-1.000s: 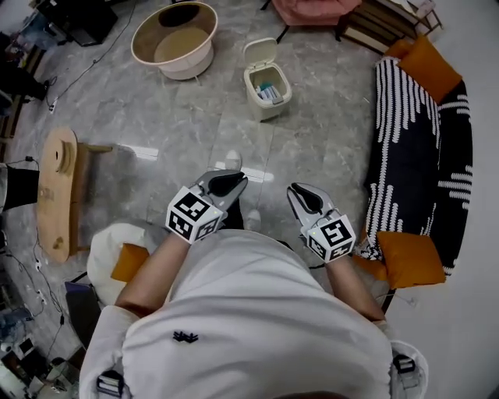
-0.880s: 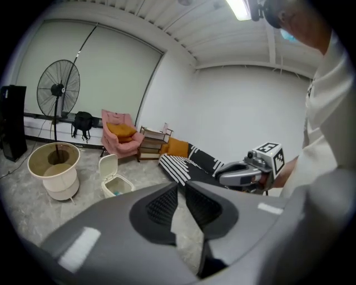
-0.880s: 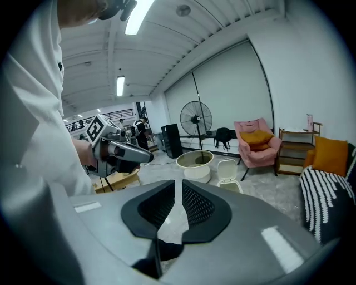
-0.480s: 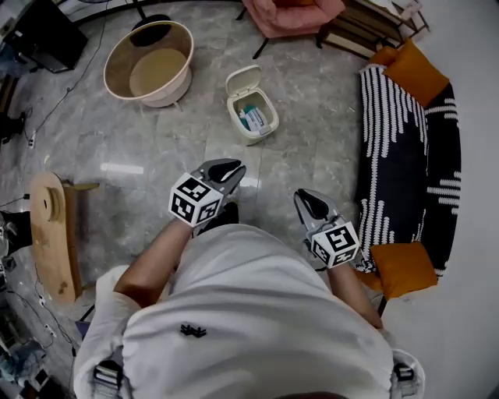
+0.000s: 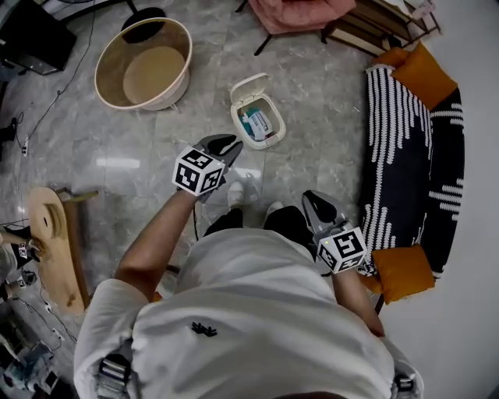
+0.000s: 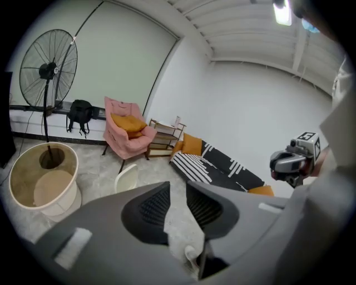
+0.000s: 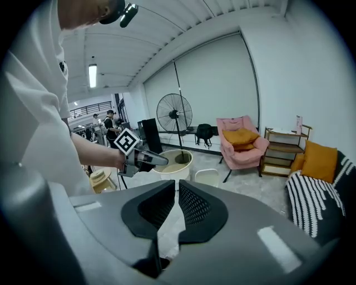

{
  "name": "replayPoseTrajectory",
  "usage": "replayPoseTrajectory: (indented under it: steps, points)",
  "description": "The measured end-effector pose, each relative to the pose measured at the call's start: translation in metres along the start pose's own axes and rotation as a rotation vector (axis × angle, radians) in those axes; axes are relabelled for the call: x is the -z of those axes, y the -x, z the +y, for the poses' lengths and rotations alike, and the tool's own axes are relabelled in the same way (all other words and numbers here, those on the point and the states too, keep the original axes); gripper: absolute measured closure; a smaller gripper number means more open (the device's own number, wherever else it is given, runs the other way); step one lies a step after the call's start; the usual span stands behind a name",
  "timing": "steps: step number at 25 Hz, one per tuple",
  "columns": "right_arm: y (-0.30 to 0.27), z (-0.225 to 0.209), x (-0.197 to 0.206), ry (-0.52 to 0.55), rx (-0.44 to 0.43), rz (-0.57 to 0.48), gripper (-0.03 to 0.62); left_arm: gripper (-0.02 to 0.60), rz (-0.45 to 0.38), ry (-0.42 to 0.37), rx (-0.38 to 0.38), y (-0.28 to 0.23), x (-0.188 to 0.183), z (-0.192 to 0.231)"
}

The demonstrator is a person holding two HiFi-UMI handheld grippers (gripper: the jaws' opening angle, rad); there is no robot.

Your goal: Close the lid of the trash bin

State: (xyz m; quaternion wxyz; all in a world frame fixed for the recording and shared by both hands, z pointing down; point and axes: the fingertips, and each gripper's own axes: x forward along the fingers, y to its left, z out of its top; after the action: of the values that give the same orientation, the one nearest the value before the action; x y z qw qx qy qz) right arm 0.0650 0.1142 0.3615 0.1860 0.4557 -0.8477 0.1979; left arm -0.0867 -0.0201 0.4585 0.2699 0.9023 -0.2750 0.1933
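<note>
The small white trash bin (image 5: 263,127) stands on the grey marble floor with its lid (image 5: 247,88) tipped up and open and bits of rubbish inside. My left gripper (image 5: 221,143) reaches out just short of the bin, on its near left side; its jaws have just been opening and stand apart with nothing between them (image 6: 178,186). The upright lid (image 6: 127,178) shows just beyond those jaws. My right gripper (image 5: 316,204) hangs back by the person's body, well short of the bin, its jaws together and empty (image 7: 177,183).
A round beige tub (image 5: 144,62) sits left of the bin and a pink armchair (image 5: 300,12) behind it. To the right lies a black-and-white striped sofa (image 5: 405,148) with orange cushions. A wooden stool (image 5: 54,241) is at the left. A standing fan (image 6: 49,69) is by the far wall.
The person has stepped toward the bin, which now lies nearer the grippers. The left gripper has stretched ahead to the bin's near side; the right one trails by the body.
</note>
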Motion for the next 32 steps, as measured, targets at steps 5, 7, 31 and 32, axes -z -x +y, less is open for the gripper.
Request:
replayPoseTrajectory:
  steps: [5,7,31,32]
  points:
    - [-0.018,-0.018,0.002,-0.029,0.000,0.030,0.574,0.480,0.019,0.012,-0.037,-0.034,-0.006,0.048]
    - [-0.023,-0.026,0.002,-0.037,-0.007,0.038,0.574,0.472,0.031,0.026,-0.054,-0.048,-0.009,0.066]
    - [-0.039,-0.142,0.028,-0.175,0.032,0.178,0.574,0.431,0.282,-0.007,-0.208,-0.223,-0.005,0.243]
    - [-0.039,-0.143,0.030,-0.180,0.032,0.183,0.572,0.431,0.298,-0.011,-0.213,-0.227,-0.002,0.247]
